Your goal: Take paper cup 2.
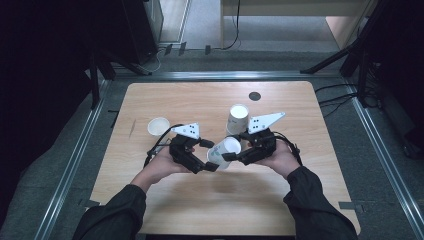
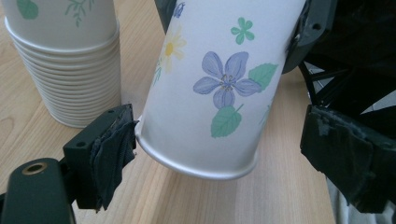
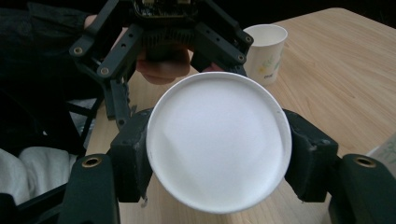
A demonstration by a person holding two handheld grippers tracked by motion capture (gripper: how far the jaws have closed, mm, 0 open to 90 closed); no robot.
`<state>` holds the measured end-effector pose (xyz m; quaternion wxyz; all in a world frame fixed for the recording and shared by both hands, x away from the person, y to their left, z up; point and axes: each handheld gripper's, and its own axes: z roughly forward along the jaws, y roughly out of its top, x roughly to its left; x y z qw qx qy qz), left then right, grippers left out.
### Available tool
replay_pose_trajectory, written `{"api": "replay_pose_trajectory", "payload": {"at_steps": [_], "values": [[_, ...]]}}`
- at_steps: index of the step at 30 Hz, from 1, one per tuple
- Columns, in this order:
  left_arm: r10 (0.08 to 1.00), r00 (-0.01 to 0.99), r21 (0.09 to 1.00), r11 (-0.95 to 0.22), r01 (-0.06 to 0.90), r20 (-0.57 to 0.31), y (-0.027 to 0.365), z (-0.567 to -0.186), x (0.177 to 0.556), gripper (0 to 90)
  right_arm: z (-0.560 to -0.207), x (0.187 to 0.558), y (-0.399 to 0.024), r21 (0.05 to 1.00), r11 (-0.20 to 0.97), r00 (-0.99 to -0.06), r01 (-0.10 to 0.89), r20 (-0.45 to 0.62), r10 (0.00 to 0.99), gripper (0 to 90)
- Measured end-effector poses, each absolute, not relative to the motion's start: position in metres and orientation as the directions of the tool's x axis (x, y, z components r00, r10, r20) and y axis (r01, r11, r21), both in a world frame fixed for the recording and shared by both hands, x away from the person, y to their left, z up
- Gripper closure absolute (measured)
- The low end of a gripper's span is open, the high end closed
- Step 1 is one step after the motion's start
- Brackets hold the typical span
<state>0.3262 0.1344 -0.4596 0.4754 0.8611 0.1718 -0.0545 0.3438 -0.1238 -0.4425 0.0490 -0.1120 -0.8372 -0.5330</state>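
Paper cups and two hand-held grippers on a wooden table.

A single paper cup stands toward the table's left; a stack of paper cups stands right of centre, farther back, with a round grommet behind it near the far edge. Between the two, nearer the person, a held paper cup lies tilted above the tabletop. The right gripper is at that cup's right, a jaw on each side of its body. The left gripper is at its left, the cup's rim between its jaws, touching one pad and apart from the other.
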Motion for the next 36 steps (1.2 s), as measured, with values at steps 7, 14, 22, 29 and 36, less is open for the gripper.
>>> {"api": "replay_pose_trajectory", "payload": {"at_steps": [7, 14, 22, 29, 36], "values": [[0.249, 0.932, 0.798, -0.486, 0.357, -0.265, 0.135, -0.464, 0.327, 10.6, -0.443, 0.342, -0.121, 0.886, 0.394, -0.969, 0.245, 0.214, 0.121, 35.0], [0.239, 0.931, 0.795, -0.488, 0.361, -0.277, 0.132, -0.468, 0.327, 11.3, -0.443, 0.34, -0.117, 0.889, 0.386, -0.97, 0.245, 0.223, 0.101, 35.0], [0.24, 0.931, 0.794, -0.49, 0.36, -0.275, 0.132, -0.471, 0.327, 13.2, -0.441, 0.339, -0.117, 0.897, 0.364, -0.968, 0.251, 0.236, 0.086, 35.0], [0.229, 0.937, 0.806, -0.482, 0.344, -0.264, 0.133, -0.469, 0.326, 17.5, -0.443, 0.34, -0.117, 0.895, 0.362, -0.965, 0.261, 0.247, 0.086, 34.9], [0.222, 0.943, 0.809, -0.489, 0.327, -0.247, 0.134, -0.469, 0.325, 21.4, -0.444, 0.341, -0.117, 0.891, 0.367, -0.963, 0.268, 0.253, 0.089, 34.9]]}}
